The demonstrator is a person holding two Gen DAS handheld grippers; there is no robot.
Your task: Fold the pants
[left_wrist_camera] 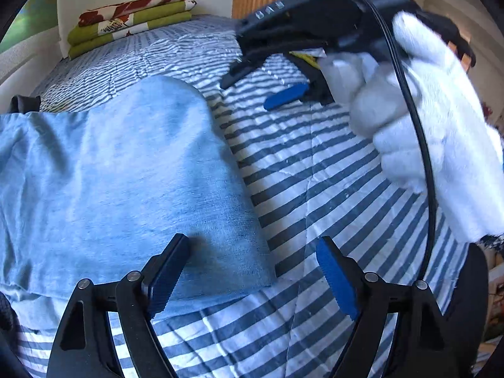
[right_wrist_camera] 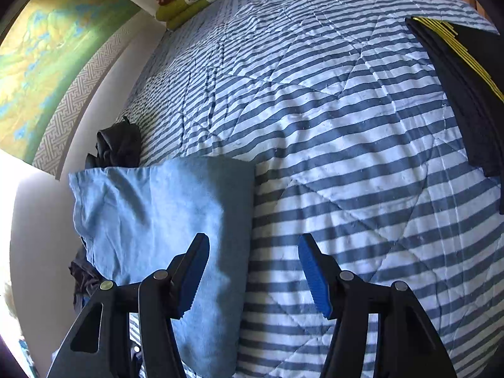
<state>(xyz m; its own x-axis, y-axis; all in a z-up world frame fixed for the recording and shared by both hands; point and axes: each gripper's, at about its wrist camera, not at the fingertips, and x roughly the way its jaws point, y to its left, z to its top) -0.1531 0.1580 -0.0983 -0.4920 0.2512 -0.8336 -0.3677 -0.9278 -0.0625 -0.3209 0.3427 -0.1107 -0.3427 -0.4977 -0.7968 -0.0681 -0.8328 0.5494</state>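
Left wrist view: light blue folded pants lie on the striped quilt of the bed, long axis running from near left toward the far folded blankets. Left gripper spread wide, nothing between its pads, just over the pants' near right corner. Right gripper in a white-gloved hand hangs above the quilt, cable trailing.

Right wrist view: right gripper partly open and empty, over the pants' right edge. Dark clothing beyond the pants; black folded garment far right
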